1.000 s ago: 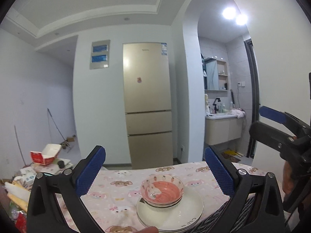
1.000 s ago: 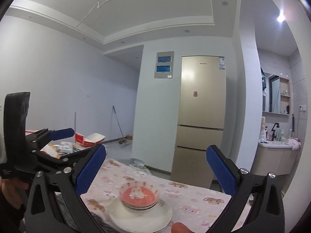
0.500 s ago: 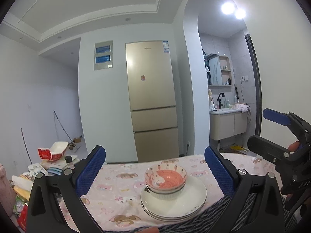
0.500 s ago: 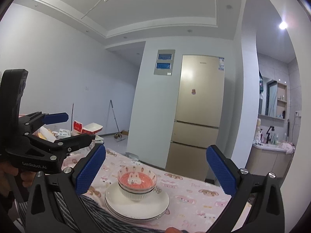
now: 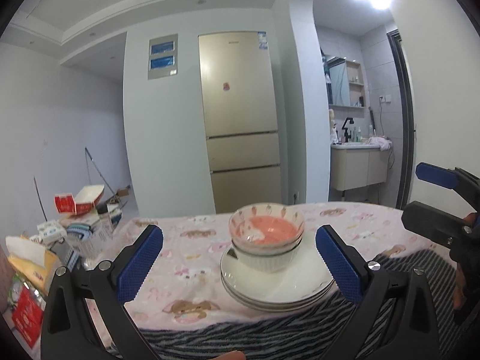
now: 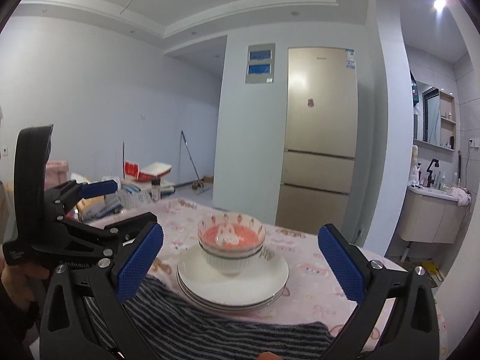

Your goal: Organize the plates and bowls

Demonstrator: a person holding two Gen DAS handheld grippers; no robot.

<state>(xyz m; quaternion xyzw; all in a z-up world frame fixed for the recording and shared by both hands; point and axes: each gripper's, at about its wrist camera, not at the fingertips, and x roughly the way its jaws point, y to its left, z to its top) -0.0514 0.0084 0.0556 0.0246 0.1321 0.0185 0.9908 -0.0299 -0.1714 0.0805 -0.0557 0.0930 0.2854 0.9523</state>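
The bowls [image 5: 266,241] sit nested, pink one on top, in the middle of the stacked plates [image 5: 279,285] on the worktop [image 5: 186,258] — small inside large, which looks like the tidy end state for this task. The stack rests near the worktop's front edge, beside a striped cloth [image 6: 192,327]. The left claw [image 5: 238,265] and the right claw [image 6: 240,265] both hang short of the crockery with jaws spread wide, gripping nothing — probably framing the pile from either side for a two-handed lift, or simply standing off.
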